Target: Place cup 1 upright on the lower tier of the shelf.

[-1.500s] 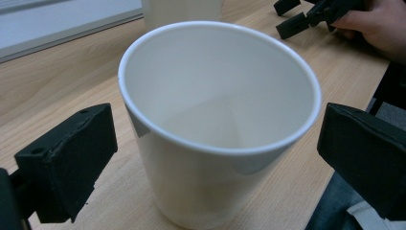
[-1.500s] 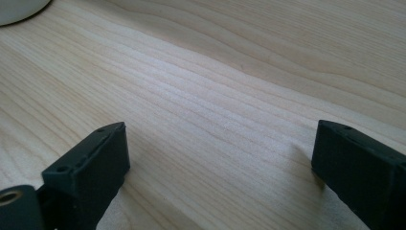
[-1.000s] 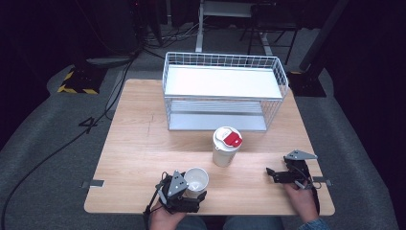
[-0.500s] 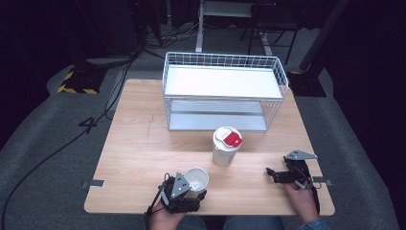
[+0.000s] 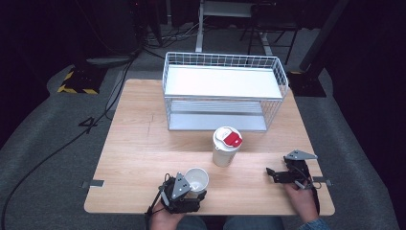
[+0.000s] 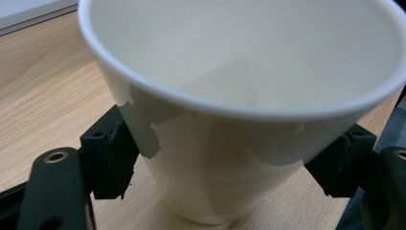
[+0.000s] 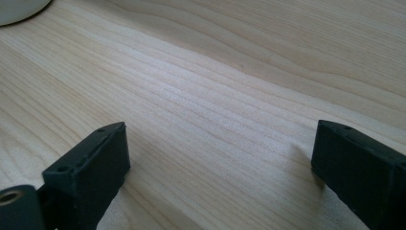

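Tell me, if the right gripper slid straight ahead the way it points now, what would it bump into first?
Probably nothing close: the right gripper is open and points leftward over bare wooden table. Its line seems to pass just in front of the lidded cup, heading toward the open white cup, though depth is hard to judge.

The open white paper cup [image 6: 230, 143] had a smooth, slightly glossy wall and a rolled rim. The light wooden table [image 5: 143, 158] looked matt, with fine grain lines. The white wire-mesh metal basket [image 5: 225, 86] looked painted. The black gripper pads [image 7: 91, 163] were matt, slightly rough plastic.
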The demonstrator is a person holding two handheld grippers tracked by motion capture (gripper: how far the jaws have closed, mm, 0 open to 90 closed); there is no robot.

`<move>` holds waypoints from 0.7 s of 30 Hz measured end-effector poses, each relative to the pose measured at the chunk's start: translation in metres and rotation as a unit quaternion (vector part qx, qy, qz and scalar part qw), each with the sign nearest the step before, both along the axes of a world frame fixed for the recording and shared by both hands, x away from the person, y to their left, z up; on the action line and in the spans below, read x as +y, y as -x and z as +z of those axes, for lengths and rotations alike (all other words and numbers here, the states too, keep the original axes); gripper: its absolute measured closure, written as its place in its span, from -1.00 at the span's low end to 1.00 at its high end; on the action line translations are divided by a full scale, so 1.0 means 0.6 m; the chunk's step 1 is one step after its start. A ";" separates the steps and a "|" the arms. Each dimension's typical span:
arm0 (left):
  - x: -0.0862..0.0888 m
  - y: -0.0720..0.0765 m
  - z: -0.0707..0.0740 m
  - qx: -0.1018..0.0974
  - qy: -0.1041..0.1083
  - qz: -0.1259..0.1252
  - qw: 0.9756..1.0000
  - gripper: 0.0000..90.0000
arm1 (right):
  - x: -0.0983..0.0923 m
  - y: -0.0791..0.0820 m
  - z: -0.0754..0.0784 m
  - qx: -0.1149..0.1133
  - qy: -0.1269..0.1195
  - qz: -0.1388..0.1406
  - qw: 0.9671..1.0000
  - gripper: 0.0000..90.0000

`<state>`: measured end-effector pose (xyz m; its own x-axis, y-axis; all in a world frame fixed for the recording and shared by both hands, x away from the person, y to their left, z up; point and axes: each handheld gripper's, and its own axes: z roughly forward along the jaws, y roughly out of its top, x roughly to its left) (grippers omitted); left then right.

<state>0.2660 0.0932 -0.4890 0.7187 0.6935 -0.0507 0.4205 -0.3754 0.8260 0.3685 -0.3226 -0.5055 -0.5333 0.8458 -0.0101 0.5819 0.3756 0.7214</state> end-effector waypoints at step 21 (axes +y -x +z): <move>0.007 -0.004 0.016 0.003 -0.005 0.005 1.000 -0.50 | 0.000 0.000 0.000 0.000 0.000 0.000 1.000 -0.87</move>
<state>0.2681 0.0971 -0.4796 0.7110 0.7016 -0.0474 0.4291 -0.3795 0.8197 0.3685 -0.3225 -0.5055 -0.5329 0.8461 -0.0099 0.5821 0.3751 0.7215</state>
